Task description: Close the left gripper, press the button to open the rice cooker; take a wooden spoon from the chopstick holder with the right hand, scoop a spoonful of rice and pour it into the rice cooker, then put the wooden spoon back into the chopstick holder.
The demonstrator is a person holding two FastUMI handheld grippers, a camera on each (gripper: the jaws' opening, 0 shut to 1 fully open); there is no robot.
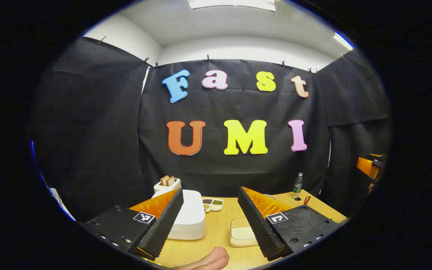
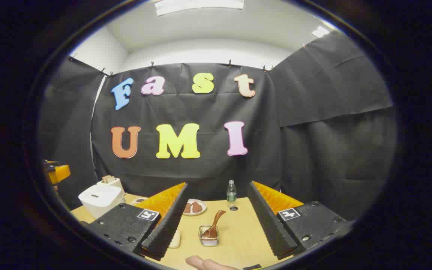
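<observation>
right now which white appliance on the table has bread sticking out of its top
The small toaster at the back; the bigger white rice cooker in front has a closed, smooth lid.

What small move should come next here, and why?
Probably closing the left gripper: its fingers stand wide apart, the white rice cooker just ahead has its lid down, and the wooden spoon sits untouched in its holder.

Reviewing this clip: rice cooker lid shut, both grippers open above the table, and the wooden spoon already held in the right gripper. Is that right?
Not quite. The wooden spoon is not in the right gripper; the right gripper view shows it standing tilted in the chopstick holder on the table, between the open fingers but farther off. The rest holds: the rice cooker lid is shut and the left gripper is open too.
</observation>
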